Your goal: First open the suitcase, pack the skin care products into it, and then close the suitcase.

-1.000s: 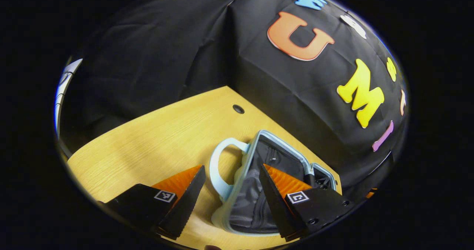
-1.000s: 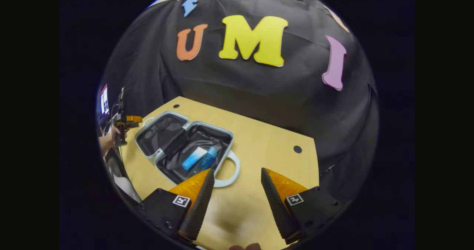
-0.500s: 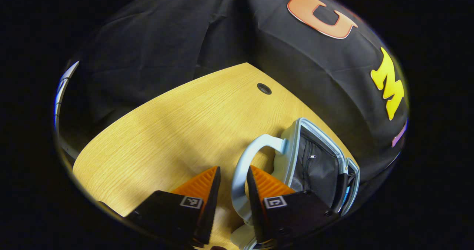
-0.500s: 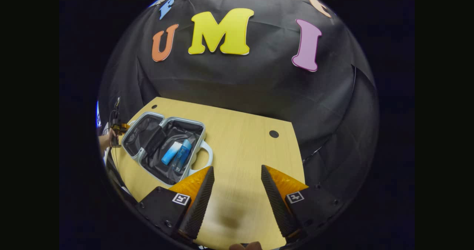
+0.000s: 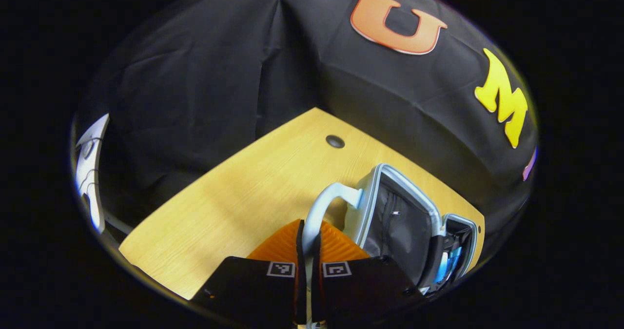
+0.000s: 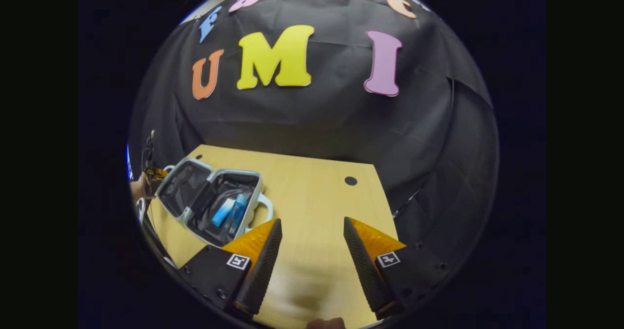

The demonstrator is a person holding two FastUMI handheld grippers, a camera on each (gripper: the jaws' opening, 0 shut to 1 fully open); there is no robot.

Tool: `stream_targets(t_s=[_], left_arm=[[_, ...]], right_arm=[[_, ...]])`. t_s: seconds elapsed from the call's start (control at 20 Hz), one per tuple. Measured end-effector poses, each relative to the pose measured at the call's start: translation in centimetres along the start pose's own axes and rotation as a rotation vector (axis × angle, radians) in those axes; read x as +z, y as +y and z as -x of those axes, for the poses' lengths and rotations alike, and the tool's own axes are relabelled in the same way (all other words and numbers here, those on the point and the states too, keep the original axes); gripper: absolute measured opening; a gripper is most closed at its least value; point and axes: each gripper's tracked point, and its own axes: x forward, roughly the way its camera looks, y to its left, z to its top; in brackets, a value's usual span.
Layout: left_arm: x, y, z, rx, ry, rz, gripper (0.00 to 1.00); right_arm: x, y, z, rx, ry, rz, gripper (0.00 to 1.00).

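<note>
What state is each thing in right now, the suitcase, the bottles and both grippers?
Pale blue hard-shell suitcase: open, lid half raised.
Suitcase handle: clamped by left gripper.
Two blue skin care bottles: lying inside suitcase.
Left gripper: shut on handle.
Right gripper: open, over wooden table.

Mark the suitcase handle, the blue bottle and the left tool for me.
suitcase handle (image 5: 325, 198): left gripper view, upper curve of the loop.
blue bottle (image 6: 236, 214): right gripper view, mid-body, inside the suitcase.
left tool (image 5: 307, 251): left gripper view, between its fingertips.
</note>
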Motion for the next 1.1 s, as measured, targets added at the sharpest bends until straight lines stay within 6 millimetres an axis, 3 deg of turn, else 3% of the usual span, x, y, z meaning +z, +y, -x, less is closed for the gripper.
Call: stream_targets(t_s=[0.2, 0.35, 0.45, 0.6, 0.7, 0.75, 0.9, 1.1], left_arm=[[4.4, -6.6, 6.4, -0.067, -0.141, -0.071, 0.04], [6.0, -13.1, 11.5, -0.134, -0.232, -0.109, 0.04], [6.1, -18.6, 14.8, -0.191, -0.292, -0.12, 0.04], [3.5, -26.8, 17.7, -0.28, -0.346, -0.2, 0.03], [1.1, -32.0, 18.4, -0.323, -0.369, -0.282, 0.08], [-0.5, -34.3, 18.5, -0.34, -0.372, -0.315, 0.04], [-5.8, -40.5, 17.1, -0.376, -0.356, -0.391, 0.04], [-12.2, -45.5, 13.8, -0.421, -0.276, -0.452, 0.03]], right_arm=[[0.9, -3.5, 2.2, -0.042, -0.068, -0.035, 0.74], [1.4, -6.4, 4.2, -0.084, -0.128, -0.045, 0.74], [1.2, -7.8, 5.1, -0.1, -0.143, -0.058, 0.74], [0.6, -9.9, 6.0, -0.119, -0.144, -0.087, 0.74], [0.1, -11.6, 6.5, -0.143, -0.142, -0.097, 0.76], [-0.1, -12.5, 6.9, -0.159, -0.14, -0.102, 0.76], [-1.1, -14.9, 8.3, -0.204, -0.129, -0.115, 0.79], [-2.7, -17.4, 10.1, -0.262, -0.099, -0.103, 0.79]])
